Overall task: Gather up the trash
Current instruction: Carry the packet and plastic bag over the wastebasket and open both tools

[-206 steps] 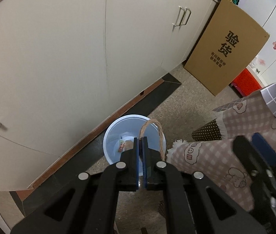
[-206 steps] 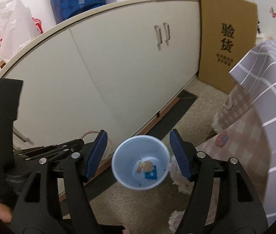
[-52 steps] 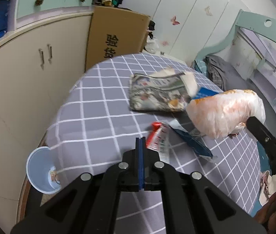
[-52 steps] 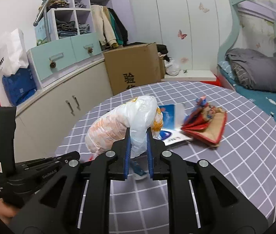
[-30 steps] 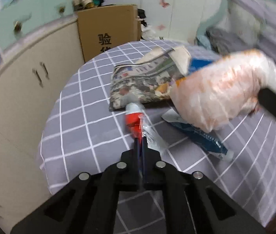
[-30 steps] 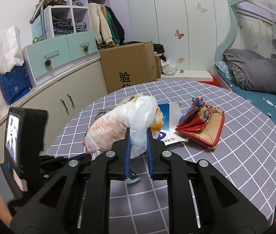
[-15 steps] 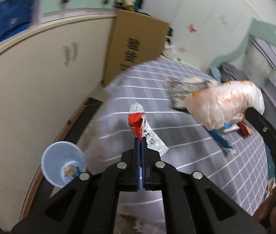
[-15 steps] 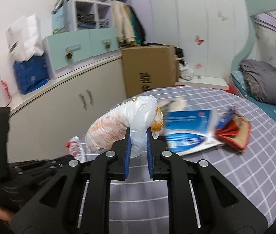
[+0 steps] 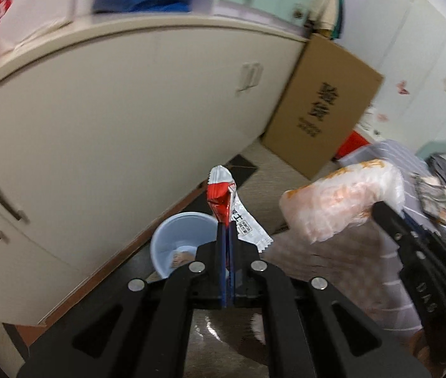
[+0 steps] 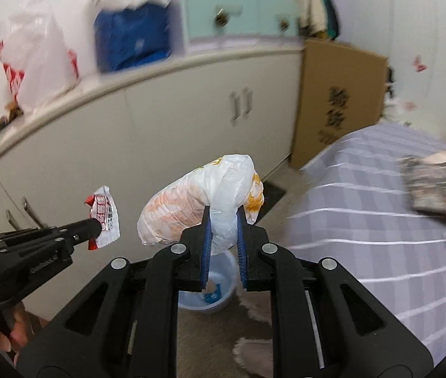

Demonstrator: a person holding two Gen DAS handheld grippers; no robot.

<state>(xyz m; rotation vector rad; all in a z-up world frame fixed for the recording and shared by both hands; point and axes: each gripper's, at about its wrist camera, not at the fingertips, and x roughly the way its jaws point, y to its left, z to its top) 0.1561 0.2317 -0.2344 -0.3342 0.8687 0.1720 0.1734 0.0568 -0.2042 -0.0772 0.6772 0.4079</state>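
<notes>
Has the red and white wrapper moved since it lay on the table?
Yes. The left gripper has carried the wrapper off the table, over the blue bin.

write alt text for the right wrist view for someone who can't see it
The right gripper is shut on a white and orange plastic bag, held above a pale blue bin on the floor. At the left, the left gripper is shut on a red and white wrapper. Cream cabinets stand behind, and a table with a grey checked cloth is at the right.
</notes>
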